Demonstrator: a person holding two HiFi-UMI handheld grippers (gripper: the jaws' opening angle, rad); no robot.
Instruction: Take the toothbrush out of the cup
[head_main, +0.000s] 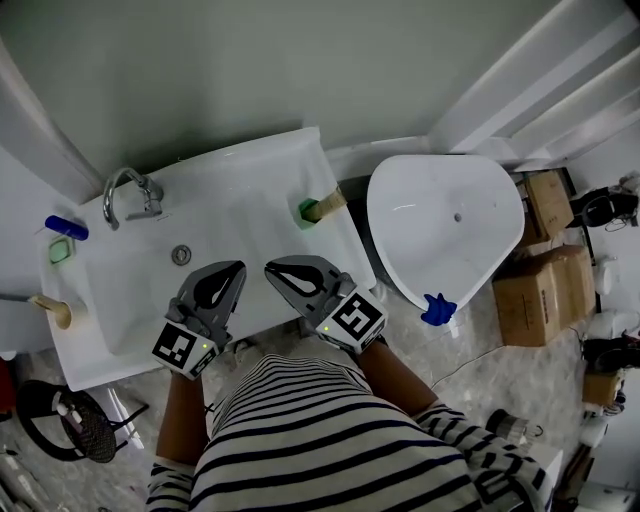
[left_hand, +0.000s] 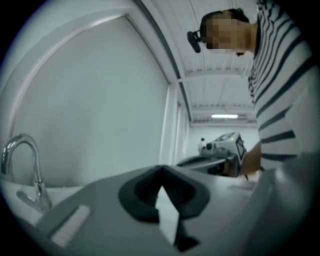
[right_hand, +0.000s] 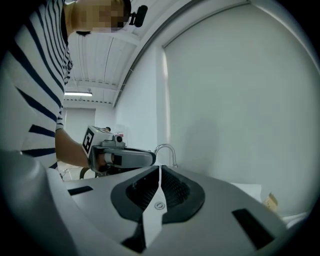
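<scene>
A green cup (head_main: 308, 212) with a tan toothbrush handle (head_main: 330, 204) sticking out of it stands on the right rim of the white sink (head_main: 250, 165). Both grippers hover side by side over the sink's front edge, apart from the cup. My left gripper (head_main: 232, 268) is shut and holds nothing; its jaws meet in the left gripper view (left_hand: 162, 187). My right gripper (head_main: 275, 268) is also shut and empty (right_hand: 160, 172). A tan tip (right_hand: 271, 201) shows low at the right of the right gripper view. The left gripper (right_hand: 120, 157) also appears in that view.
A chrome faucet (head_main: 128, 192) rises at the sink's back left, with the drain (head_main: 181, 255) in the basin. A blue item (head_main: 65, 228), a green dish (head_main: 60, 250) and a tan item (head_main: 55, 310) sit on the left rim. A white rounded fixture (head_main: 445, 235) and cardboard boxes (head_main: 545, 290) stand to the right.
</scene>
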